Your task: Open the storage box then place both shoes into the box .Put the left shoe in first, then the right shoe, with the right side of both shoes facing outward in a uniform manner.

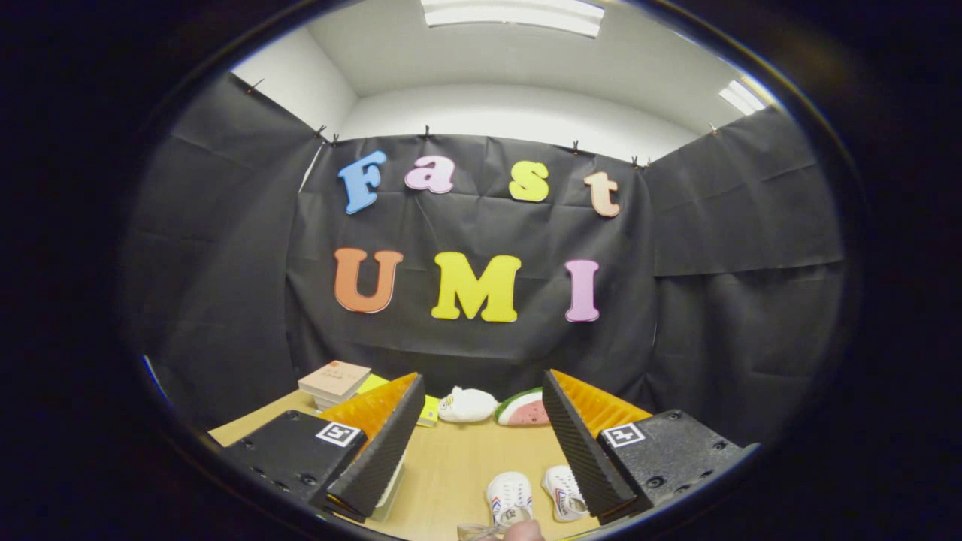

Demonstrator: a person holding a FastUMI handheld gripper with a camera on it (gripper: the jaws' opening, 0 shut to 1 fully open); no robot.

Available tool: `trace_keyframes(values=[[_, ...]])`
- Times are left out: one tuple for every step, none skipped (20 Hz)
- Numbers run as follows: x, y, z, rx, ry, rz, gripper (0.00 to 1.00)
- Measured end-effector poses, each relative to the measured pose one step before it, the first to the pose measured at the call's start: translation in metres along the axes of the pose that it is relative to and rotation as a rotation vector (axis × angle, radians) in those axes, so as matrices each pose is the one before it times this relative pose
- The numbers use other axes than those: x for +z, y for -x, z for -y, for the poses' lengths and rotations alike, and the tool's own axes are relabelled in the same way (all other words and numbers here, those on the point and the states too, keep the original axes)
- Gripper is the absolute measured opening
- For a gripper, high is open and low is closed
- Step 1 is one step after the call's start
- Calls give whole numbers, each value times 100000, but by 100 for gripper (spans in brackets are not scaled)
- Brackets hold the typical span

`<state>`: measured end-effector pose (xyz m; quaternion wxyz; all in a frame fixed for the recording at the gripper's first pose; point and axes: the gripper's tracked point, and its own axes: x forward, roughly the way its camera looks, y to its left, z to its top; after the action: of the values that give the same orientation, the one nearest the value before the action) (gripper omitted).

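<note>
We see black cloth [481, 353] hung as the booth's back and side walls, pinned along its top edge with small clips. Above it rise white walls [518, 113] and a white ceiling with two lit panel lights [512, 15]. Below lies a light wooden tabletop [473, 458].

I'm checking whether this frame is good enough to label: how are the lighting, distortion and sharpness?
In the gripper view, ceiling lights glare white but the table is evenly lit; the fisheye bends the wall's edges; the open tool and the two white shoes between its fingers look reasonably sharp, with a blurred fingertip just below them.
</note>
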<state>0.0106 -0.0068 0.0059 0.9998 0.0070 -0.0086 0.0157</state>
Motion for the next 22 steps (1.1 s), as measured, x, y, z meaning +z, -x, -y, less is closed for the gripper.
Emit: trace_keyframes(values=[[0, -3, -7, 306, 1120, 11, 100], [-12, -5, -109, 912, 371, -421, 100], [-304, 66, -250, 1864, -168, -1036, 100], [-234, -10, -102, 1713, -596, -1688, 100], [-311, -28, 94, 1867, -630, -1932, 100], [-250, 8, 167, 1623, -625, -2021, 100], [-527, -85, 159, 1551, -448, -1955, 100], [-341, -8, 268, 1306, -525, -1463, 100], [-561, -203, 83, 2199, -406, -1650, 100], [-586, -244, 27, 2458, -748, -1719, 100], [-826, -485, -2, 3025, -708, -1988, 100], [-850, -492, -58, 3303, -1172, -3002, 100], [-1040, -699, -181, 4104, -2169, -3266, 100], [-711, -635, -108, 3621, -2321, -2673, 100], [-498, -665, -52, 3599, -1769, -2046, 100], [-501, -740, 34, 2919, -958, -1894, 100], [-574, -810, 160, 2462, -1010, -1851, 100], [-722, -829, 53, 2723, -849, -2180, 100], [-757, -719, -157, 3257, -1474, -2223, 100], [-913, -1113, -322, 4516, -1991, -2971, 100], [-1008, -851, -282, 3806, -2254, -2891, 100], [-943, -836, -202, 3628, -2690, -3480, 100]])
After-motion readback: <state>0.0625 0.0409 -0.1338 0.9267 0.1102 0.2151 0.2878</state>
